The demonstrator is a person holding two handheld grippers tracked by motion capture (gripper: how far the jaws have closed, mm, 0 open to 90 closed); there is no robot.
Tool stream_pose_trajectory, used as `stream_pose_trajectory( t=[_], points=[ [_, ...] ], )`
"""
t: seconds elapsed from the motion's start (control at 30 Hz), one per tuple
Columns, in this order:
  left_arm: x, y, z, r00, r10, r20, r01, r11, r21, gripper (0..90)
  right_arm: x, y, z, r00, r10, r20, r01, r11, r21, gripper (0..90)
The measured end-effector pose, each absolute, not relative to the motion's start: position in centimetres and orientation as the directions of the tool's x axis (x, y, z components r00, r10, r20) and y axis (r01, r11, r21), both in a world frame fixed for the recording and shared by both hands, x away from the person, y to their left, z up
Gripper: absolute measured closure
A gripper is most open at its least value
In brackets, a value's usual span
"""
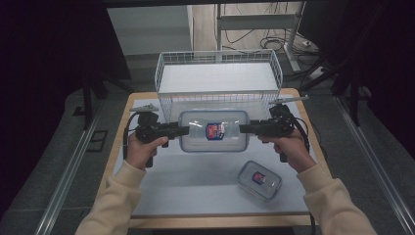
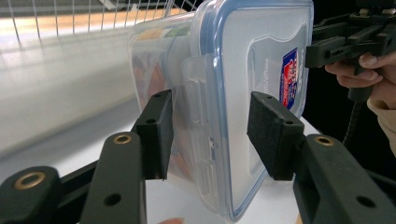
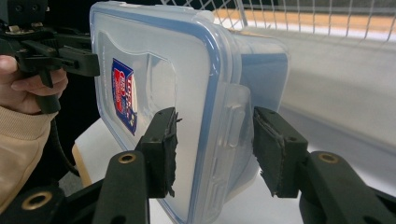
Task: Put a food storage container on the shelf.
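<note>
Two grippers (image 1: 183, 130) (image 1: 244, 129), two lidded containers (image 1: 214, 130) (image 1: 260, 179), one wire basket (image 1: 218, 78)

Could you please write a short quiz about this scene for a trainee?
1. True or false: the large lidded box is held by both the left gripper and the right gripper.
2. Which thing stands behind the large box? A) a wire basket B) a kettle C) a bowl
3. Where does the small lidded box lie?

Key:
1. True; each gripper is closed on one short end.
2. A, the white wire basket.
3. Flat on the table, near the person's right forearm, untouched by either gripper.
</note>
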State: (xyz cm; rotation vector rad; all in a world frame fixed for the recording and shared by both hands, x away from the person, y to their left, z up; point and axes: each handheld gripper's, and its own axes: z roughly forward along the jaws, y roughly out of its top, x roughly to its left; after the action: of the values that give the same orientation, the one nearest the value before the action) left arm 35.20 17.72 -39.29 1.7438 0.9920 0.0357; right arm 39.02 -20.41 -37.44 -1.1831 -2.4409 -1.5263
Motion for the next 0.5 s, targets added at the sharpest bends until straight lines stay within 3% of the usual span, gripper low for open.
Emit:
stream_pose_trajectory(
  t=[0.5],
  points=[
    [37.8,17.2,-35.3,0.691,0.62,-0.373,0.539,-0.097,0.837,51.9,40.8,-21.1,-33.2,-0.731,0.592,0.338,0.551,0.222,0.804,51.4]
  ],
)
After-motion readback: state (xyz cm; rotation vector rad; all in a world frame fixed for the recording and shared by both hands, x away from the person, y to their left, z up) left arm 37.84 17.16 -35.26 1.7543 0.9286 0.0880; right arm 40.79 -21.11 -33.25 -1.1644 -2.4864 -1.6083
